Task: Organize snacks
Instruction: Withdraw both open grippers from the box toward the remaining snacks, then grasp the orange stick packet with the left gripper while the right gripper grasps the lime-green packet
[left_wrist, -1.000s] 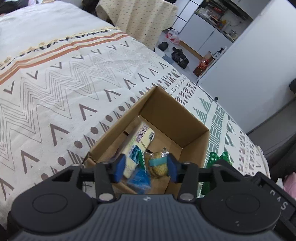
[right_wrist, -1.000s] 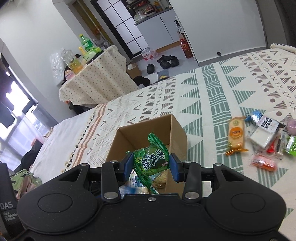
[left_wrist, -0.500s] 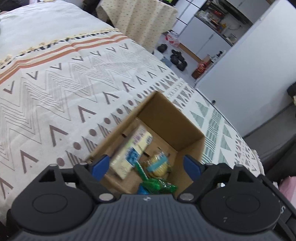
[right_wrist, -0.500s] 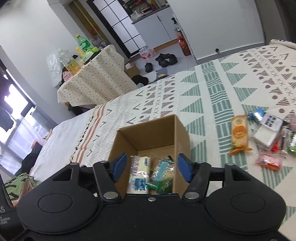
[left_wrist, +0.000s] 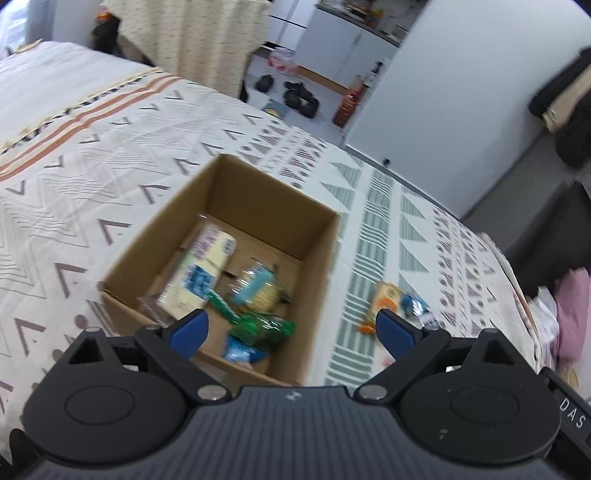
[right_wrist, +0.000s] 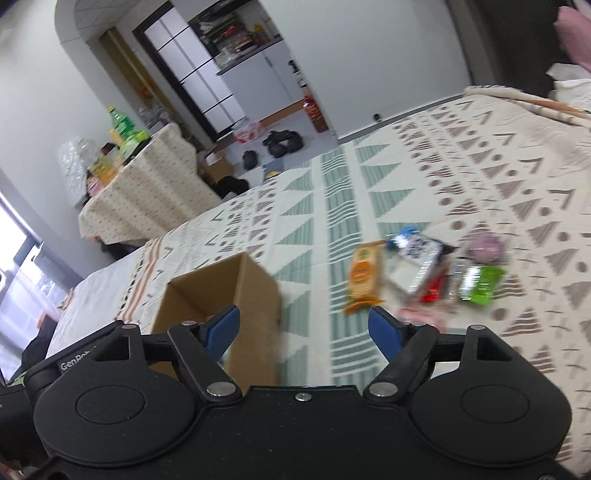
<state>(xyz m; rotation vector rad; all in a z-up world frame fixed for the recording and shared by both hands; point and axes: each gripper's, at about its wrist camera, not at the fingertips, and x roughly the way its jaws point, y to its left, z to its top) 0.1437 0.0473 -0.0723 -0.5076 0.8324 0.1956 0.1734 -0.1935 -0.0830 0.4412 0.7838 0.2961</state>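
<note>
An open cardboard box (left_wrist: 317, 254) sits on the patterned bedspread and also shows in the right wrist view (right_wrist: 255, 291). Inside lie a yellow cracker pack (left_wrist: 201, 273), a round yellow snack (left_wrist: 256, 291), a green packet (left_wrist: 258, 326) and a small blue packet (left_wrist: 242, 352). My left gripper (left_wrist: 291, 332) is open and empty above the box's near edge. My right gripper (right_wrist: 304, 330) is open and empty, to the right of the box. An orange snack pack (right_wrist: 364, 277) and a pile of several loose snacks (right_wrist: 454, 273) lie on the bedspread to the right.
The bedspread (right_wrist: 480, 177) spreads wide around the box. A table with a dotted cloth and bottles (right_wrist: 140, 184) stands beyond the bed. Shoes (right_wrist: 280, 142) lie on the floor by a white wall. A dark sofa with pink fabric (left_wrist: 569, 295) is at the right.
The right gripper opened and dropped the green packet into the box, then swung right toward the loose snacks. The left gripper opened, releasing a small blue packet, and drew back.
</note>
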